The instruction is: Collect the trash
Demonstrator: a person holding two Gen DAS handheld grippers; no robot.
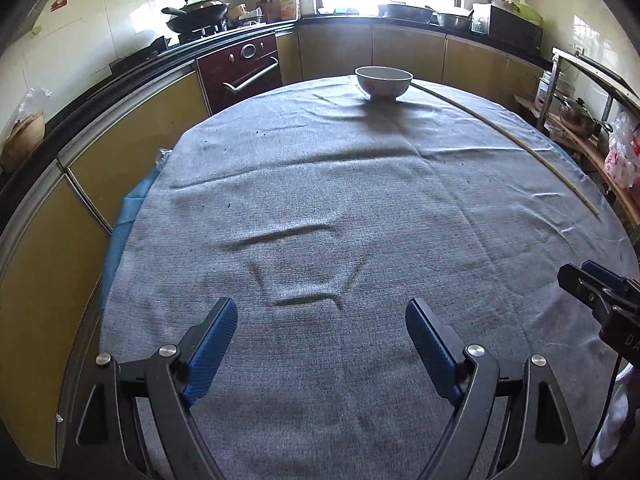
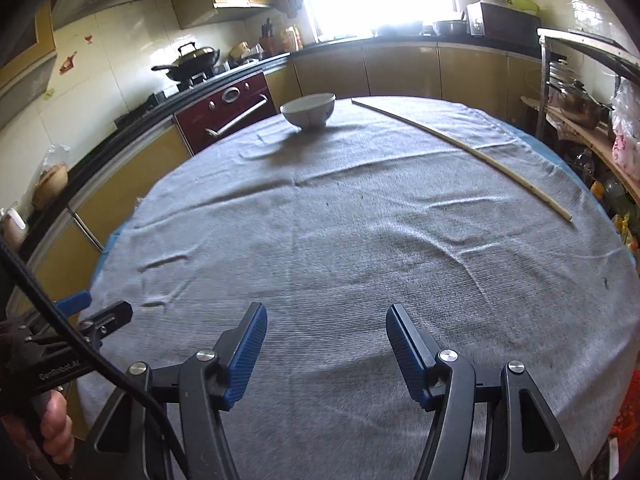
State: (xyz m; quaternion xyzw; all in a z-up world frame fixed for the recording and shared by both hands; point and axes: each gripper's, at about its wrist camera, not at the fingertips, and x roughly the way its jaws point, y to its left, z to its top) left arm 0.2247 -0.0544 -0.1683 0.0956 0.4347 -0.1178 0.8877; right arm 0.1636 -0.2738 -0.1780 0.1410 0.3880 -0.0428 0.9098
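Observation:
A round table under a grey cloth (image 1: 320,200) fills both views. A white bowl (image 1: 384,82) (image 2: 308,112) stands upright at the far edge. A long thin pale stick (image 1: 500,132) (image 2: 460,144) lies along the far right side. A few small dark specks (image 1: 230,205) dot the cloth. My left gripper (image 1: 320,306) hangs open over the near part of the cloth with nothing between its blue pads. Beside it, my right gripper (image 2: 327,310) is open too and holds nothing. Each gripper shows at the edge of the other's view (image 1: 584,276) (image 2: 96,308).
Yellow kitchen cabinets (image 1: 132,152) curve around the table's left and far sides, with a dark red oven (image 1: 244,68) and a wok (image 1: 196,14) on the stove. A shelf (image 2: 576,132) with pots and plastic bags stands close on the right. A hand (image 2: 56,420) grips the left tool.

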